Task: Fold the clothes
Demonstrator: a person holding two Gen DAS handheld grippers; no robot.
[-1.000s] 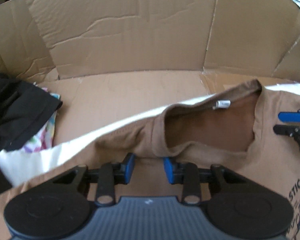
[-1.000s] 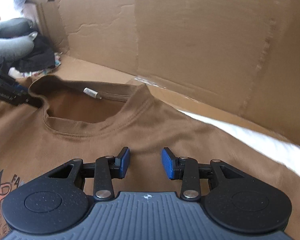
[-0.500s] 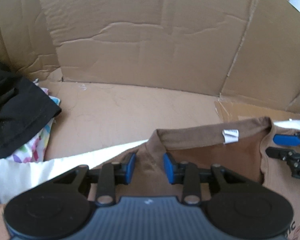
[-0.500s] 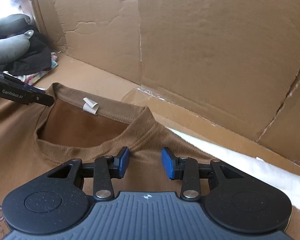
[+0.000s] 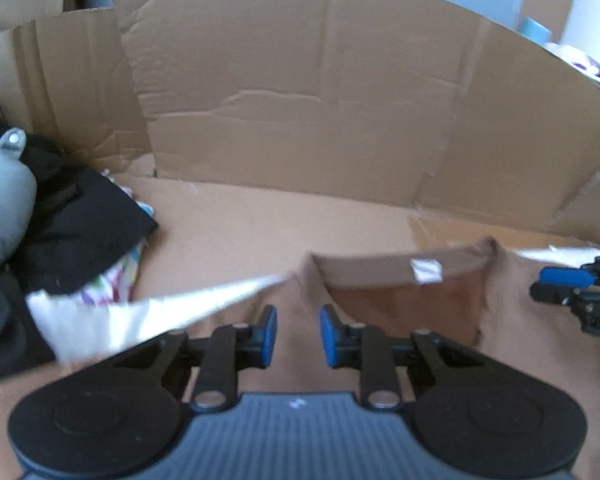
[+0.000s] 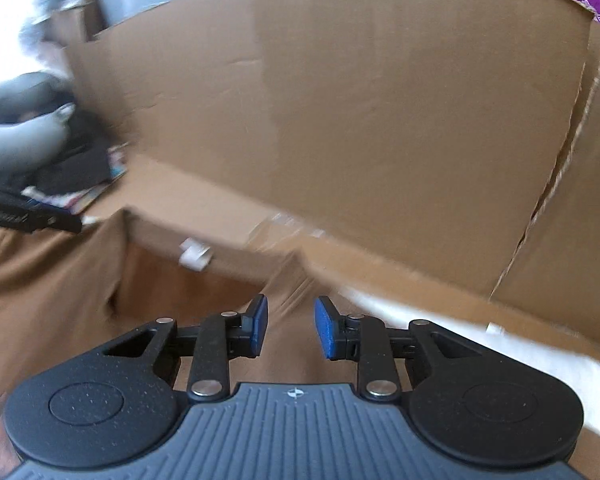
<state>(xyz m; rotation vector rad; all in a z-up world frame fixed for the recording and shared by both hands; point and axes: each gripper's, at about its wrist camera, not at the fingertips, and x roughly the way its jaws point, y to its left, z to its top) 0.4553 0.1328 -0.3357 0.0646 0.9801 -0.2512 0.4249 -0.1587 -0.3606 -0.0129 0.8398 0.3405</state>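
While lying spread on the cardboard surface (image 5: 260, 220), brown T-shirt (image 5: 512, 360): collar at 12 o'clock of left gripper (image 5: 298, 334), at 10 o'clock of right gripper (image 6: 287, 328); both just closing on shoulder fabric, pinching uncertain; shoulder line running 3-to-9.

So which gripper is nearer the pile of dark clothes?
Left. The left gripper is at the shirt shoulder on the pile side of the collar; the right gripper is at the far shoulder.
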